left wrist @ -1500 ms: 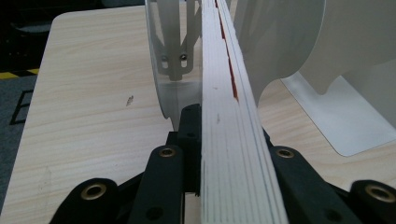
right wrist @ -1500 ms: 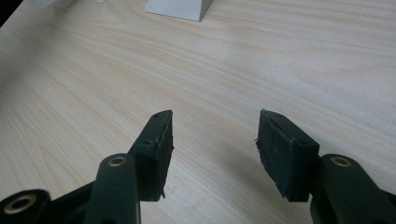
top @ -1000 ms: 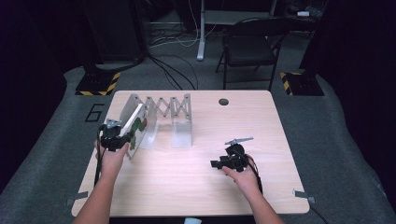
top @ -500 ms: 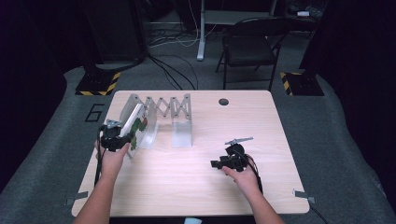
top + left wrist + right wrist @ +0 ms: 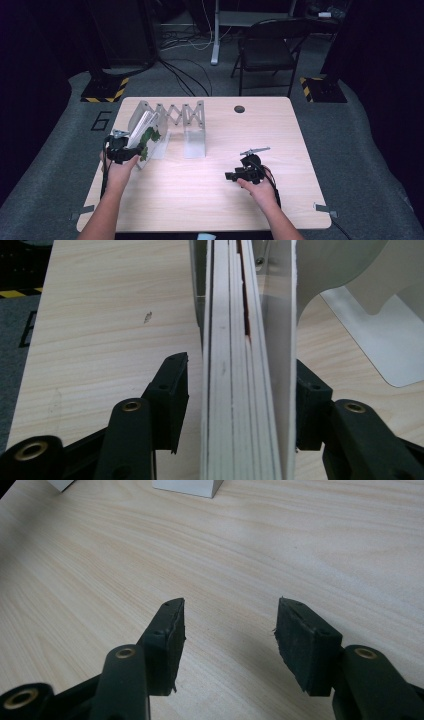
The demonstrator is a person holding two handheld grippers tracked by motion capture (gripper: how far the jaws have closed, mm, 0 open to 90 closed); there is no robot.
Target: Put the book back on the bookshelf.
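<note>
Left gripper (image 5: 131, 152) at the table's (image 5: 210, 200) left side, at the near end of the rack (image 5: 172, 122). Its jaws have just been opening. A book (image 5: 242, 390) stands on edge between them, leaning in the rack's leftmost slot. In the left gripper view the left pad (image 5: 172, 390) stands clear of the book with a visible gap; the right pad (image 5: 307, 405) sits just beside the cover, contact not certain. No squeeze on the book.

In the high view the book (image 5: 145, 135) shows a white cover with a green leaf print, tilted against a rack divider.

Right gripper (image 5: 235, 175) rests low over bare table, well apart from the rack, toward the right. Right gripper view: jaws partly open, nothing between the pads (image 5: 167, 640), only wood grain below. The rack's base foot (image 5: 187, 487) is at the top edge of that view.
</note>
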